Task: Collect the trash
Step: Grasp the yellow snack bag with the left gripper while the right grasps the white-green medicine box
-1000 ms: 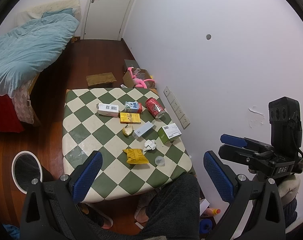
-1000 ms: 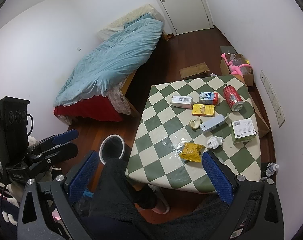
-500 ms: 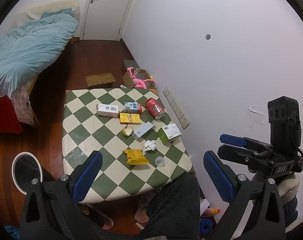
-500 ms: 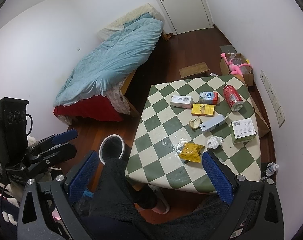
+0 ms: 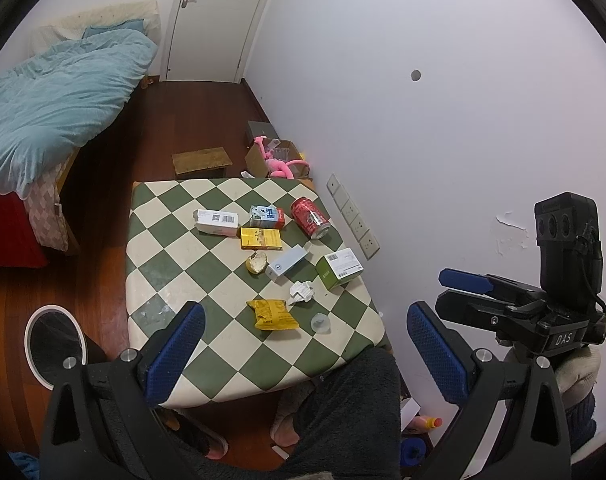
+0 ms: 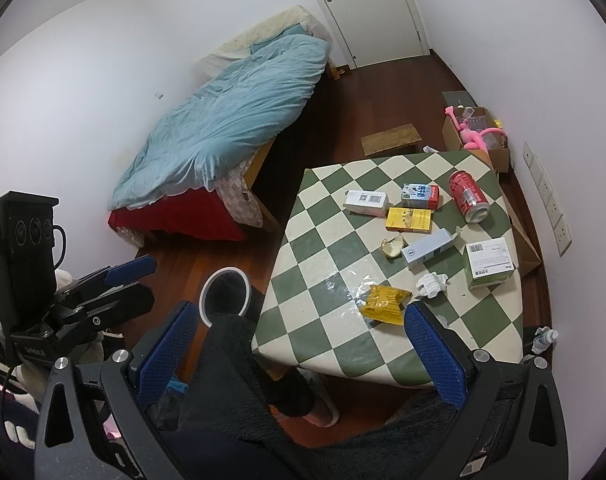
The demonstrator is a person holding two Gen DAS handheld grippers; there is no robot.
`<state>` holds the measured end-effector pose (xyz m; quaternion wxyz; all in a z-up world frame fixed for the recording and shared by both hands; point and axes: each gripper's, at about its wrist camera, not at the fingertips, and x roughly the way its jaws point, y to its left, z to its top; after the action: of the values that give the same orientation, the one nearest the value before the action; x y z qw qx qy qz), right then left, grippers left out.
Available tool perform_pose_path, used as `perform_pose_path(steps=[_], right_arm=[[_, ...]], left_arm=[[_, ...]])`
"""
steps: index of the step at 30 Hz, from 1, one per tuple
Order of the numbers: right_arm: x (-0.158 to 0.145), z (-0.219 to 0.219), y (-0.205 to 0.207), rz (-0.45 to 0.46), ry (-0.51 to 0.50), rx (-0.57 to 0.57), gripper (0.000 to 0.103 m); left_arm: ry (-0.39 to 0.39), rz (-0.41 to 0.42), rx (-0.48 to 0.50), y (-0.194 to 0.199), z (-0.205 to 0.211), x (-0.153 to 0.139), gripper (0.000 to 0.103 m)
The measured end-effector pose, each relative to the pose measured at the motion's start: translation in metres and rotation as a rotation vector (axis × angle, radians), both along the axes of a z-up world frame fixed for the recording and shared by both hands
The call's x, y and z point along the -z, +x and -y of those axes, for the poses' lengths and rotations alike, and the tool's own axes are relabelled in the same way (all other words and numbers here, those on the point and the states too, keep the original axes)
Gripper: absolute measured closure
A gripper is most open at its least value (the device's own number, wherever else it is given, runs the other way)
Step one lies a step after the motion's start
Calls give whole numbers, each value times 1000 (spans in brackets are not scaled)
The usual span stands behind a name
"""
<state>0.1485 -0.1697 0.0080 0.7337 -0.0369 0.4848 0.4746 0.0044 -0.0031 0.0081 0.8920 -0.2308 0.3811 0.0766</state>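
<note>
Both wrist views look down (from well above) on one checkered table (image 5: 151,216).

I see a glossy checkered tabletop (image 5: 155,216), a shiny metal can (image 5: 310,217), crumpled paper (image 5: 301,292), a crinkled foil packet (image 5: 273,314)

5 boxes (image 5: 217,222), 1 can (image 5: 310,217), 1 yellow packet (image 5: 273,313), 1 bin (image 5: 55,344)

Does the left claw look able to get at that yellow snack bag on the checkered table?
Probably yes. The left claw is open and empty, held high above the table. The yellow snack bag lies flat near the close edge with nothing on top, and only crumpled paper beside it.
</note>
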Motion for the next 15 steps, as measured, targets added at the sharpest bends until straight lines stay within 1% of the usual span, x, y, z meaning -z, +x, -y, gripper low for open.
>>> perform_pose_path(steps=[2, 4, 7, 9, 11, 13, 14, 15], right_arm=[[-1, -3, -2, -2, 6, -2, 0], [-1, -4, -3, -4, 13, -2, 0], [3, 1, 2, -6, 23, 42, 0], [14, 10, 14, -6, 10, 98, 0], [34, 13, 32, 16, -48, 173, 0], [58, 15, 52, 55, -122, 250, 0], [68, 14, 60, 62, -147, 269, 0], [84, 14, 74, 62, -184, 293, 0]], left_arm=[[5, 1, -4, 1, 0, 0, 0], [32, -13, -25, 4, 0, 3, 0], [143, -71, -97, 18, -3, 19, 0], [210, -117, -143, 31, -8, 39, 0], [248, -177, -192, 51, -16, 68, 0], [254, -220, -212, 68, -24, 96, 0], [255, -251, -220, 77, -28, 112, 0], [251, -284, -224, 89, -32, 131, 0]])
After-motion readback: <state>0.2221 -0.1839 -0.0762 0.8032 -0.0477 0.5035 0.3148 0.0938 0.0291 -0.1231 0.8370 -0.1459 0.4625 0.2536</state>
